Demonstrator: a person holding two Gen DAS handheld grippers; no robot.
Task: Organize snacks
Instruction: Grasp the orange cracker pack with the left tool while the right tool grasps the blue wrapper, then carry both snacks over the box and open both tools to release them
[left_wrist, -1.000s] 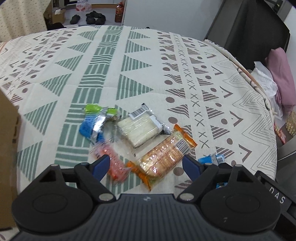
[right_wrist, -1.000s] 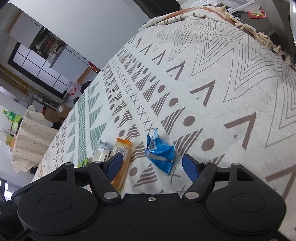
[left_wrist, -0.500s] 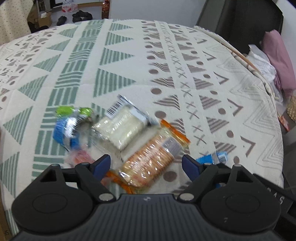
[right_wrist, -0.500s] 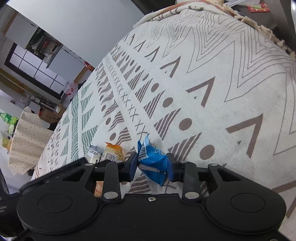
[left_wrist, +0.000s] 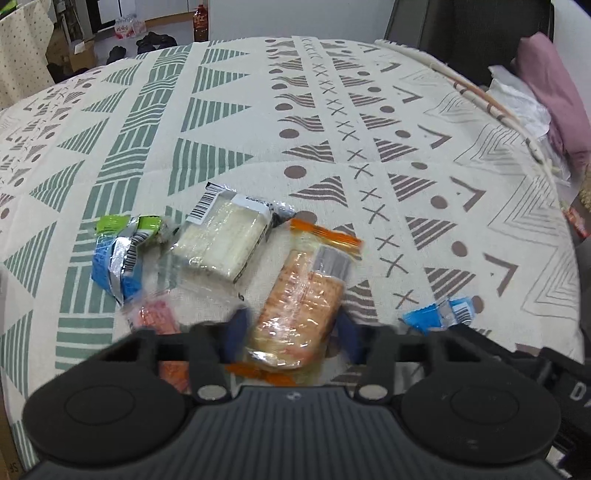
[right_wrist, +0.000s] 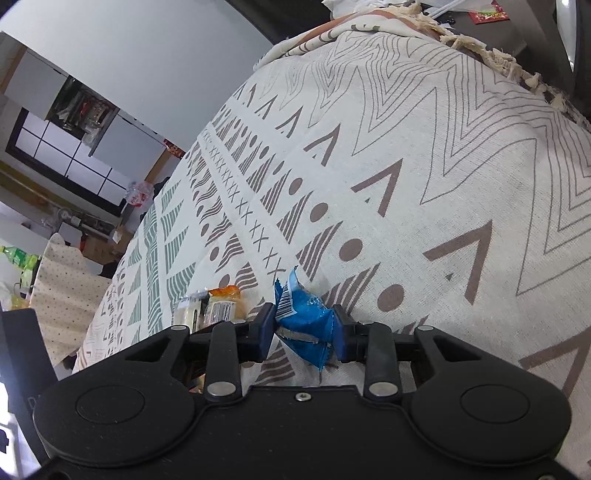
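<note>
Glossy plastic wrappers (left_wrist: 299, 306), matt woven cloth (left_wrist: 332, 110)

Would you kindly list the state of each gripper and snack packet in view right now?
left gripper: fingers closed on the cracker pack.
right gripper: fingers shut on the small blue packet.
cracker pack: sealed, lying on the tablecloth.
small blue packet: crumpled, pinched.
white wafer pack: sealed, lying flat.
blue-and-green packet: crumpled, lying loose.

Obstacles: snack cluster (left_wrist: 229, 254) near left gripper (left_wrist: 291, 328). Free passage: bare patterned cloth (left_wrist: 332, 122) beyond, toward far edge.
</note>
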